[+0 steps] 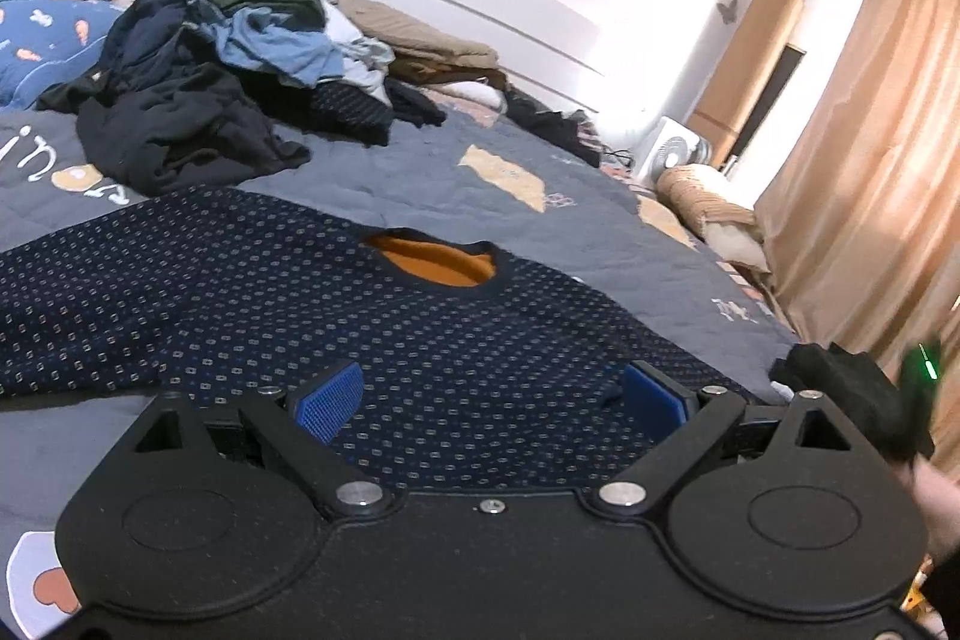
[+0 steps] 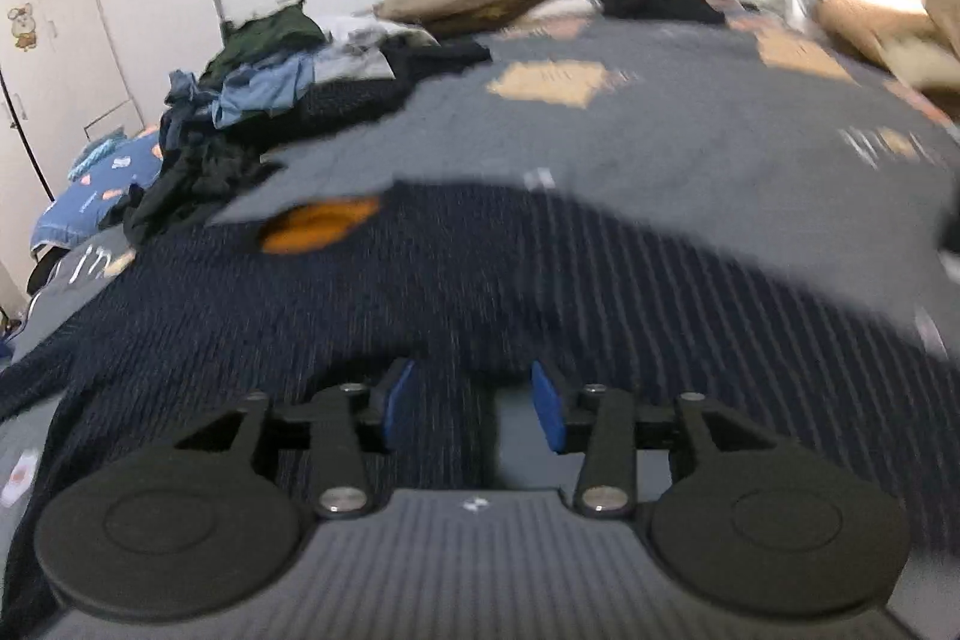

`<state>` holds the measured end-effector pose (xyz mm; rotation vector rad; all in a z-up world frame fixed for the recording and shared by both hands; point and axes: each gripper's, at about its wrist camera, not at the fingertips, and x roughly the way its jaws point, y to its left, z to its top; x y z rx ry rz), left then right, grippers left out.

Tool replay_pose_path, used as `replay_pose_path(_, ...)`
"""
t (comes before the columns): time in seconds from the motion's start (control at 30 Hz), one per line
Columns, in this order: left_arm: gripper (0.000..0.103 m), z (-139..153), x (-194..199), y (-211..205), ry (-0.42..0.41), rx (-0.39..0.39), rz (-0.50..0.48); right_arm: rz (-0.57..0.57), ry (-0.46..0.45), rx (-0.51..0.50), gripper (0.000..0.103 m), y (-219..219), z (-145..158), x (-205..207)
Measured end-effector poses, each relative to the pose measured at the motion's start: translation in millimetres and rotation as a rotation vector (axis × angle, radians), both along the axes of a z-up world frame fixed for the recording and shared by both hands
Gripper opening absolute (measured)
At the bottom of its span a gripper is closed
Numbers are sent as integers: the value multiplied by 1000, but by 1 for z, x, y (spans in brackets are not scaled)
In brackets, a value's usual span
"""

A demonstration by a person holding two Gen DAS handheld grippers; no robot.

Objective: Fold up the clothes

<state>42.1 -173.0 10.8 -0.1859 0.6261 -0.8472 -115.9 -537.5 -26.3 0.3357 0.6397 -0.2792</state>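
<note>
A dark navy sweater (image 1: 300, 292) with small pale dots and an orange inner neck (image 1: 438, 262) lies spread flat on the grey quilt. My left gripper (image 1: 492, 400) hovers just over its lower body, blue pads wide apart, open and holding nothing. In the right wrist view, which is motion-blurred, the same sweater (image 2: 420, 292) fills the middle, its orange neck (image 2: 318, 226) at upper left. My right gripper (image 2: 474, 406) sits over the sweater's near edge, open, with a fold of cloth between the blue pads but not pinched.
A pile of unfolded dark, blue and green clothes (image 1: 228, 64) sits at the back left of the bed (image 1: 420, 172). Folded tan garments (image 1: 420, 40) lie by the headboard. A white fan (image 1: 672, 154) and beige curtains (image 1: 870, 160) stand right of the bed.
</note>
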Motion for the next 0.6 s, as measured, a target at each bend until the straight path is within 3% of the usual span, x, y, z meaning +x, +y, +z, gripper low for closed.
replay_pose_path(0.2, 95, 0, -17, 1, -13, -2, -22, -89, 11, 21, 48, 31, -11, -80)
replay_pose_path(0.37, 95, -2, -40, 20, 2, -18, -11, -113, -37, 132, 50, 47, -27, -128)
replay_pose_path(0.6, 95, -5, -75, 52, 21, -39, 8, -54, 1, 82, 50, 73, -38, -151)
